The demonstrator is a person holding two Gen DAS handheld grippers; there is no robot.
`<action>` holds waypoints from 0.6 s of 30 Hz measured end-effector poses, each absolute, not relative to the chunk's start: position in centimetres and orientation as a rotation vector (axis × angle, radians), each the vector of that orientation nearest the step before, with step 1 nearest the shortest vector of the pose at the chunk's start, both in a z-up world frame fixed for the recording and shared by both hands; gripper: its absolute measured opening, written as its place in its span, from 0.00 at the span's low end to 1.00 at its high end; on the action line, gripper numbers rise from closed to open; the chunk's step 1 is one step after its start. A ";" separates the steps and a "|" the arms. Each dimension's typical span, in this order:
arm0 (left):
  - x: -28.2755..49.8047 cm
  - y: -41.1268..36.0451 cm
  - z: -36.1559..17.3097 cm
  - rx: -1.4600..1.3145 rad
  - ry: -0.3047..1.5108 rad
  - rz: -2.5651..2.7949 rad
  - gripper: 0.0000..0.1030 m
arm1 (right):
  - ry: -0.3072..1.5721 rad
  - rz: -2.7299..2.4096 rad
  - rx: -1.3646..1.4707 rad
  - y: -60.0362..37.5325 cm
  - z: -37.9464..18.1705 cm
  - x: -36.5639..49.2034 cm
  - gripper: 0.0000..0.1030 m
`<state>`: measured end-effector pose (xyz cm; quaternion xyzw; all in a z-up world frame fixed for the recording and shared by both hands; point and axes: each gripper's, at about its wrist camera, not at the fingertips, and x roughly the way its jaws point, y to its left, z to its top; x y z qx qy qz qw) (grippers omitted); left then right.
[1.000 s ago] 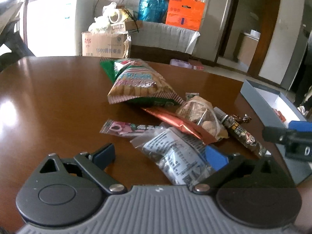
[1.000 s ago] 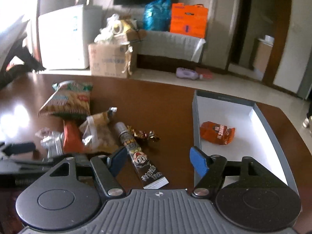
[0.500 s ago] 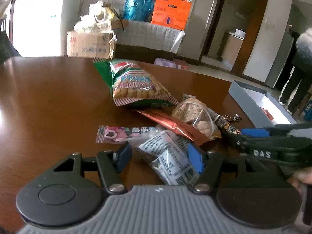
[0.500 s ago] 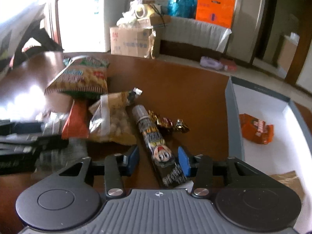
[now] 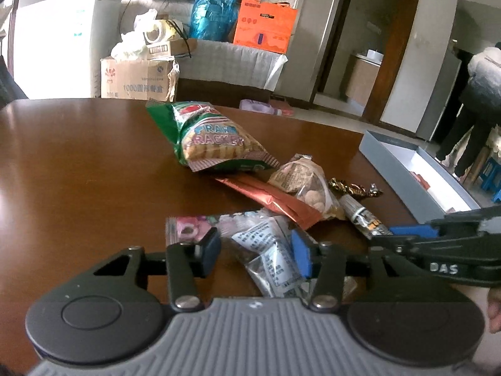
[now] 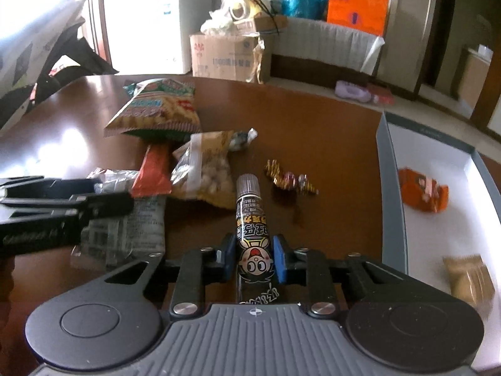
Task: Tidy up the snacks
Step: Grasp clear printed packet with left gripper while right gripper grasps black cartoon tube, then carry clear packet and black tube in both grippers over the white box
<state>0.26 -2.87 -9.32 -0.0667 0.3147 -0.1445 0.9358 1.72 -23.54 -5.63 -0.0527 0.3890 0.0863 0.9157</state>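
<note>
Snacks lie in a heap on the brown table (image 5: 78, 169). My right gripper (image 6: 254, 258) is shut on a long black cartoon-print snack tube (image 6: 252, 235), its pads against both sides. My left gripper (image 5: 255, 252) is open, its jaws either side of a clear packet with printed text (image 5: 269, 250). A prawn cracker bag (image 5: 213, 138), a clear nut bag (image 5: 307, 181), an orange-red wrapper (image 5: 272, 197), a pink candy strip (image 5: 188, 227) and gold-wrapped candies (image 6: 291, 181) lie beyond. The grey box (image 6: 391, 194) at right holds an orange packet (image 6: 422, 194) and a tan packet (image 6: 469, 279).
The right gripper's body crosses the left wrist view at right (image 5: 438, 250); the left gripper's body shows at left in the right wrist view (image 6: 47, 213). Beyond the table stand a cardboard box (image 5: 137, 78), a white appliance (image 5: 62, 44) and a person (image 5: 479, 94).
My right gripper moved forward over the cartoon tube and closed on it. My left gripper narrowed and then opened a little around the clear printed packet.
</note>
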 end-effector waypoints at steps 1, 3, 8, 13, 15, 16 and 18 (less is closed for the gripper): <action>-0.2 -2.7 -9.1 -0.137 0.639 -0.294 0.41 | 0.799 0.179 -0.098 -23.6 -5.3 1.1 0.26; -1.2 -2.2 -8.5 -0.131 0.640 -0.295 0.39 | 0.797 0.190 -0.077 -23.6 -4.7 0.0 0.26; -3.0 -1.2 -8.3 -0.114 0.665 -0.280 0.40 | 0.839 0.202 -0.106 -22.5 -5.2 -2.2 0.26; -3.3 -0.3 -9.0 -0.111 0.707 -0.157 0.97 | 0.836 0.201 -0.112 -22.4 -5.7 -2.0 0.27; -2.9 -0.3 -9.5 -0.127 0.730 -0.168 1.00 | 0.831 0.199 -0.087 -22.6 -5.7 -1.7 0.28; -2.9 -0.5 -9.6 -0.116 0.725 -0.169 1.00 | 0.828 0.198 -0.086 -22.6 -5.8 -1.6 0.28; -2.7 -1.1 -9.8 -0.087 0.719 -0.186 1.00 | 0.824 0.206 -0.095 -22.3 -5.9 -1.3 0.30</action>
